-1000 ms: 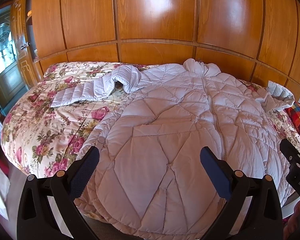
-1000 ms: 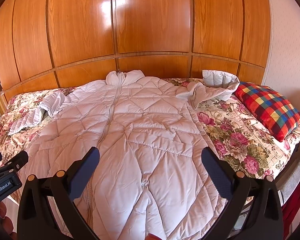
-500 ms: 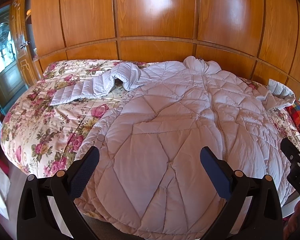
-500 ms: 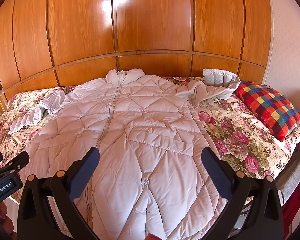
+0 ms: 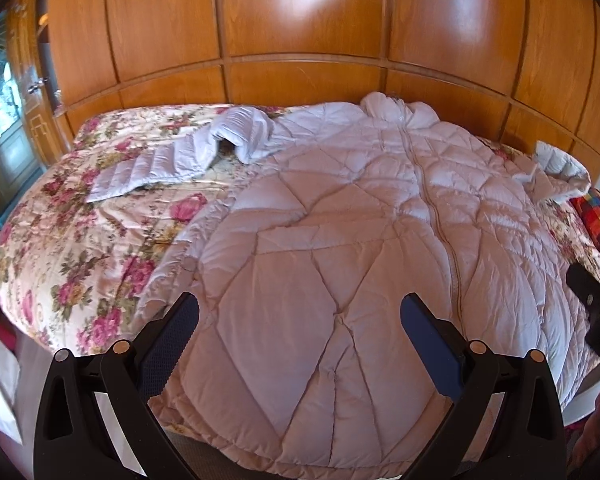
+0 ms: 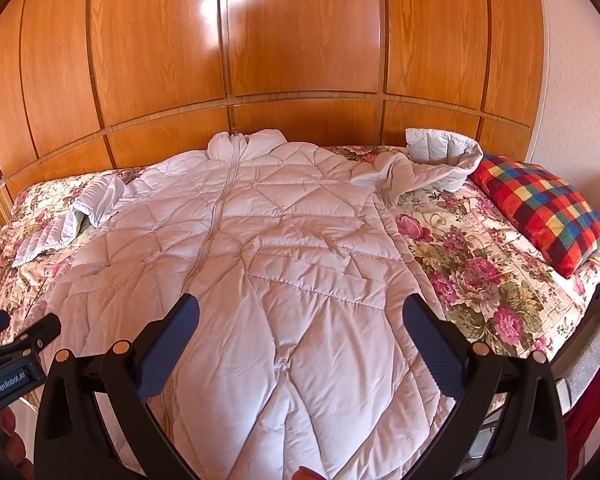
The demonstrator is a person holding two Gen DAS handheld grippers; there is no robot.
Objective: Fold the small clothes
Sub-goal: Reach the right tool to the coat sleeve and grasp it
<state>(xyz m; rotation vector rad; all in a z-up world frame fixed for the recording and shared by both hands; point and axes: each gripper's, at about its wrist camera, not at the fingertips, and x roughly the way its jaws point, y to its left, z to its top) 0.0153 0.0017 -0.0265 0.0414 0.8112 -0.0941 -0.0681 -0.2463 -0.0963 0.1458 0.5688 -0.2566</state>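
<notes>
A pale quilted puffer coat point(image 5: 340, 240) lies spread face up on the bed, zipped, collar toward the wooden wall; it also fills the right wrist view point(image 6: 260, 248). Its one sleeve point(image 5: 172, 160) lies out on the floral bedspread, bent near the shoulder. Its other sleeve point(image 6: 428, 164) is bunched up near the plaid pillow. My left gripper point(image 5: 300, 316) is open and empty, held above the coat's lower hem. My right gripper point(image 6: 300, 316) is open and empty above the coat's lower half. Neither touches the coat.
The bed carries a floral bedspread point(image 5: 80, 248) point(image 6: 480, 264). A red plaid pillow point(image 6: 540, 208) lies at the right end. A glossy wooden panel wall point(image 6: 300, 40) stands behind the bed. A glazed wooden door point(image 5: 4, 112) is at the far left.
Both grippers have drifted slightly, so the coat sits a little lower in each view. The coat has not moved and both grippers stay open.
</notes>
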